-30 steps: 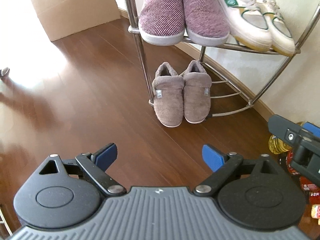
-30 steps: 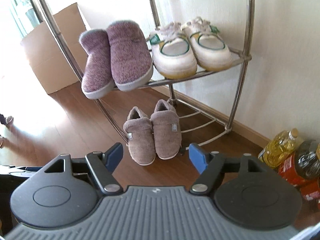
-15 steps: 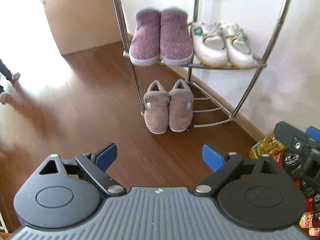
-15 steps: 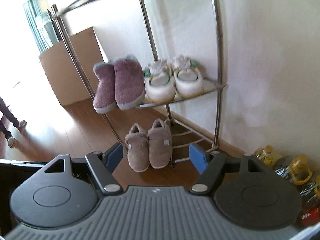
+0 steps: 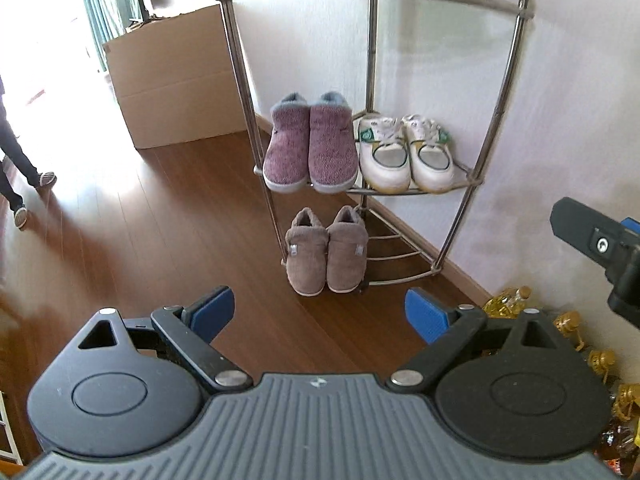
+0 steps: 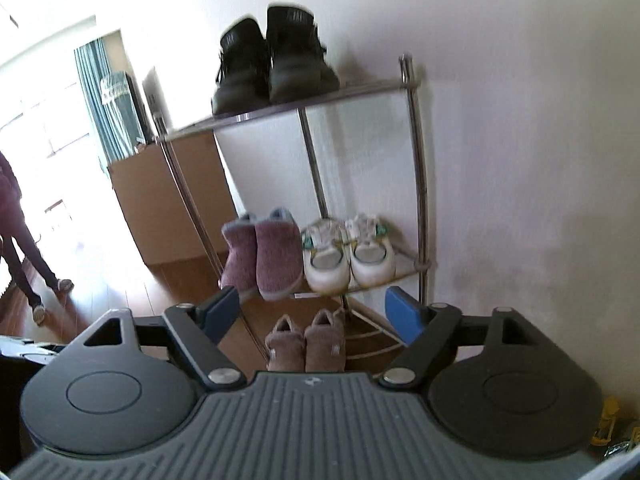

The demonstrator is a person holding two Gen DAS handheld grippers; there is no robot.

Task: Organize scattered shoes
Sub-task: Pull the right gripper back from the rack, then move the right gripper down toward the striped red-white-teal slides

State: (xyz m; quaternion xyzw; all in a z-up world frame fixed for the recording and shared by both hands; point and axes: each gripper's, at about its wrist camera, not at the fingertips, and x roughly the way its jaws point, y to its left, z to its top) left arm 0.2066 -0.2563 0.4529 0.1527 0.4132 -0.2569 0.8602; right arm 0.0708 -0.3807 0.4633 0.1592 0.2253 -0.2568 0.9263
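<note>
Both of my hand-held grippers carry nothing. The left hand-held gripper stands wide, with only bare floor between its blue pads. The right hand-held gripper is wide too, its jaws opening further as I watch, nothing between them. Compared with a second ago I have pulled both back and upward: the rack has shrunk toward the centre of each frame, and its top shelf has come into view. The brown slippers sit paired at the rack's foot, lower centre of the left view. The purple slippers and white sneakers share the middle shelf. The black boots stand on top, upper centre of the right view. I judge the organizing finished, or nearly so; no loose shoe shows on the floor.
</note>
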